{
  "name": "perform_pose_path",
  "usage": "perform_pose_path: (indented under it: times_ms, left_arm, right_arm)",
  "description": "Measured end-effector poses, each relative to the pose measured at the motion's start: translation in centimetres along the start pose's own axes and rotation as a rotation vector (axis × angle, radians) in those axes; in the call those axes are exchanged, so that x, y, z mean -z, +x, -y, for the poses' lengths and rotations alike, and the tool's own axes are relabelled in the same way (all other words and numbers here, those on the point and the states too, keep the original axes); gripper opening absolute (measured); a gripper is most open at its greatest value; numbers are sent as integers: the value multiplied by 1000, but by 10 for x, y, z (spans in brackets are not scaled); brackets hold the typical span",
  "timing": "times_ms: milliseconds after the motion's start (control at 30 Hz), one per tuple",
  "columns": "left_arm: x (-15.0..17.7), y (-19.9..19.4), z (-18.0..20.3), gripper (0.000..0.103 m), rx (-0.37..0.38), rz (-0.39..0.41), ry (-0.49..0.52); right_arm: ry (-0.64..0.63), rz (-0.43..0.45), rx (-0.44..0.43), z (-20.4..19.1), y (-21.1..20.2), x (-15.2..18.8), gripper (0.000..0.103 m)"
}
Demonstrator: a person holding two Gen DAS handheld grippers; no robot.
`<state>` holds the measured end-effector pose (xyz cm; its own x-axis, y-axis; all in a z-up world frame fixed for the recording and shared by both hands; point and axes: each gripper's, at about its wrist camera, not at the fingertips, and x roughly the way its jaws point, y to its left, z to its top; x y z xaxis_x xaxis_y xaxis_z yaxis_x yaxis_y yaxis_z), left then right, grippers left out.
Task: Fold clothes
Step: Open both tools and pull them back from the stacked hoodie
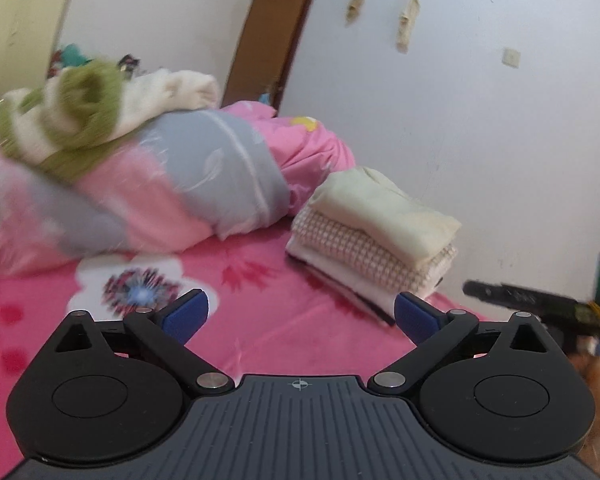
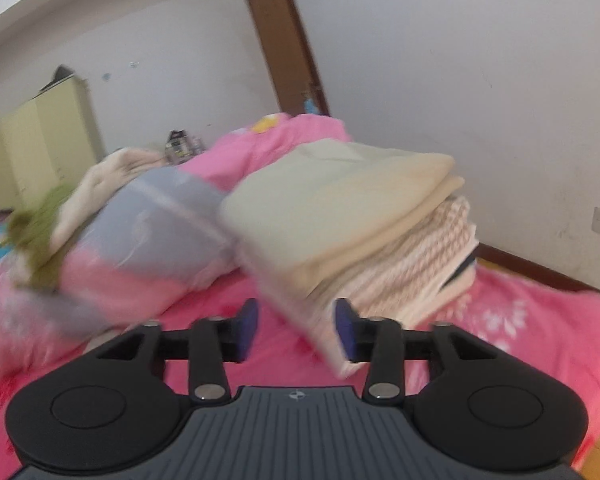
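Pink bed by a white wall; folded stack at 1 o'clock. Your left gripper gapes empty; right gripper half-spread, grasping nothing.

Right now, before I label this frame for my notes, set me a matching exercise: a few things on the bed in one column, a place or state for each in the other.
Things:
1. green and cream sweater
2. pale yellow garment
3. left gripper
4. rolled quilt

Places or states:
A. top of the folded stack
B. open, nothing between its fingers
C. unfolded, heaped on the quilt
D. lying on the pink sheet, beside the stack

Pairs: 1-C, 2-A, 3-B, 4-D
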<state>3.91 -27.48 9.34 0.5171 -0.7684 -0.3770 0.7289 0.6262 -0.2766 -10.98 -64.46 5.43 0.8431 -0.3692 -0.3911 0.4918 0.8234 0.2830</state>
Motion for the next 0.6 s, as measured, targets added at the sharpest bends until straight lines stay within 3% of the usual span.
perform_pose_path:
  times_ms: [300,400,600]
  left_arm:
    - [25,-77,-5,103,44,10,-31]
    - [29,-91,-5,103,34,-13,-25]
    - [33,-107,7,103,-3,-22,7]
  right_arm:
    - [-73,0,-58,-96,-134,56,83]
    - [-95,17,1,-122,-162,66,98]
    - [-145,50,106,-166,-198,77,103]
